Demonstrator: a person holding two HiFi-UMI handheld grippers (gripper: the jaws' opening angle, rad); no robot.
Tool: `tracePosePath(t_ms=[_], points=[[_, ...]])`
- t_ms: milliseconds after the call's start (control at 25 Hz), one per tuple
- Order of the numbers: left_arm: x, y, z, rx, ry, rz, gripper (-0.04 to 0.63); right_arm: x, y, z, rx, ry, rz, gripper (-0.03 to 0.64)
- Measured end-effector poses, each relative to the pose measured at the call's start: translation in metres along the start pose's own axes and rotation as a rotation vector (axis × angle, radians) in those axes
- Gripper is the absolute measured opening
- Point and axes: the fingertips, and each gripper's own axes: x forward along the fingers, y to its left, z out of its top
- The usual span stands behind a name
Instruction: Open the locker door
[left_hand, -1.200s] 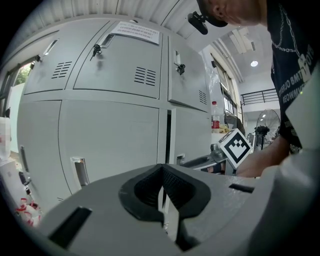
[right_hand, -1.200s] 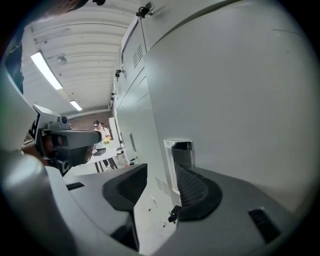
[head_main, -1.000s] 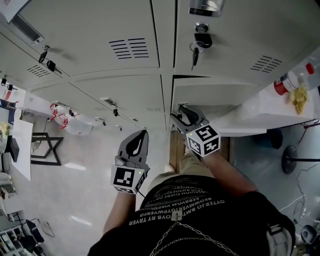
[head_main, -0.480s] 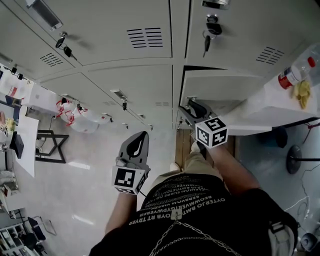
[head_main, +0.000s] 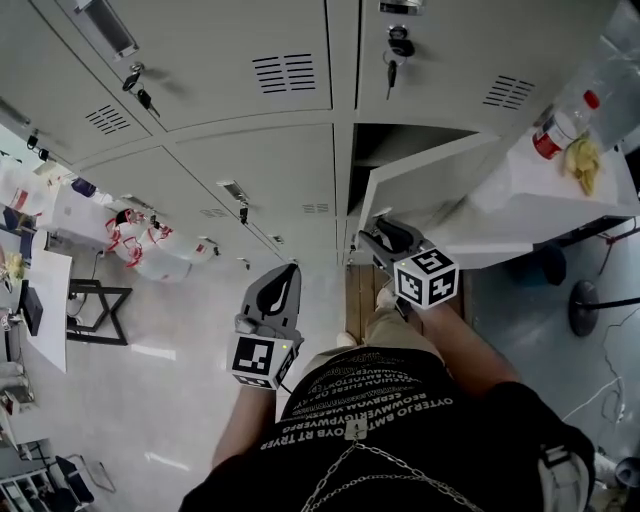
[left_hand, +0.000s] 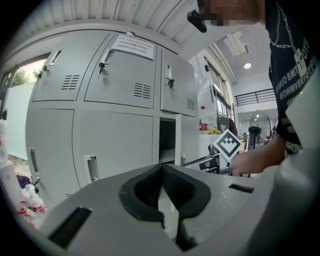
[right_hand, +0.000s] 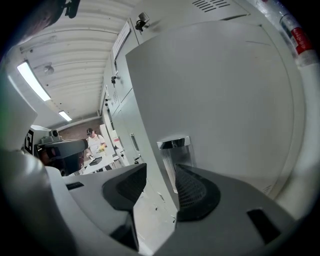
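Left tool: jaws closed together with nothing between them, held clear of the lockers, pointing at the lower cabinet fronts.

Locker door: lower row, standing at about 1 o'clock from the left tool in the head view. It is swung partly out from its frame, and the dark compartment shows behind it at 12 o'clock.

Right tool: jaws closed on the free edge of the locker door, one pad on each face, just below the metal handle.

A red-capped bottle stands on the desk, at 2 o'clock from the right tool.
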Motion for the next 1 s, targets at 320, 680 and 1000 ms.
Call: tracePosePath(t_ms=[320,680,1000], points=[[0.001,-0.026,0.009,0.022,-0.031,-0.076,-0.003,-0.037,0.009,-0.019,0.007,0.031,-0.01,0.173],[0.012,-0.059,0.015,0.047,-0.046,-0.165,-0.003,-0.058,0.006,-0.023,-0.02,0.031,-0.074,0.177],[0.004,-0.061,0.005,0.021,-0.025,-0.162,-0.003,-0.043,0.002,-0.014,-0.04,0.045,-0.119,0.125]])
